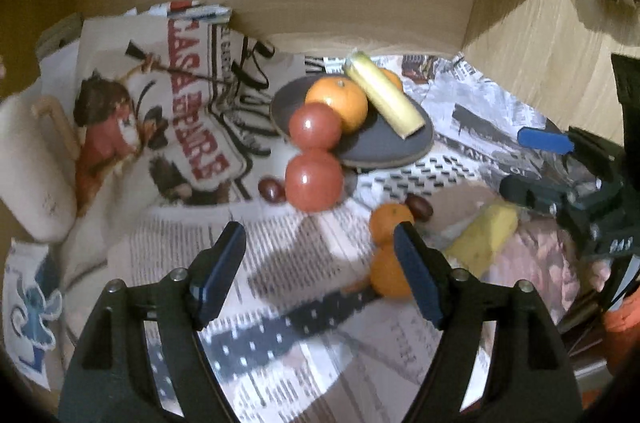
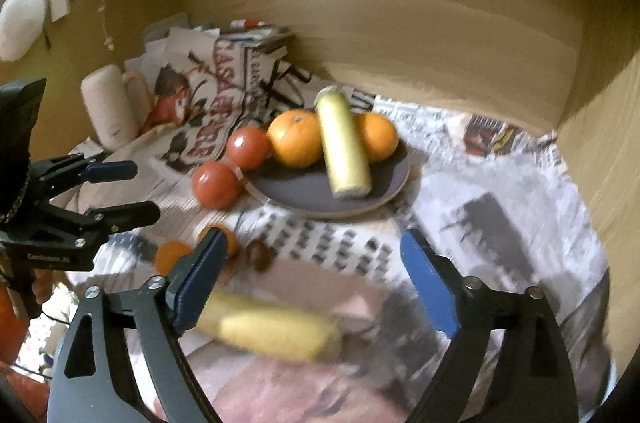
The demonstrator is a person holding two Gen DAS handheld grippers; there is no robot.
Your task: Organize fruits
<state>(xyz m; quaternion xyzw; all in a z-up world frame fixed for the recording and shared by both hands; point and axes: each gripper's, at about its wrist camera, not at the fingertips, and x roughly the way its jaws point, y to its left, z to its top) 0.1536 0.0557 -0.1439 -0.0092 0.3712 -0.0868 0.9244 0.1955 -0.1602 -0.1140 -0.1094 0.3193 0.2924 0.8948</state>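
So the round dark grey plate [image 2: 384,191] with the pale rim carries two dimpled oranges [image 2: 296,137], one pale yellow corn cob [image 2: 344,147] lying between them, and one glossy red tomato [image 2: 248,147] at its edge. A second shiny tomato [image 2: 216,183] touches the rim on the crumpled newspaper [image 2: 500,191]. Off the plate: two small mandarins [image 1: 390,223], two dark brown chestnuts [image 1: 419,208], another corn cob [image 2: 276,331]. Left gripper [image 1: 320,263] and right gripper [image 2: 312,275] both gape wide, holding nothing.

The left tool [image 1: 320,275] partly hides two small oranges [image 1: 386,263].
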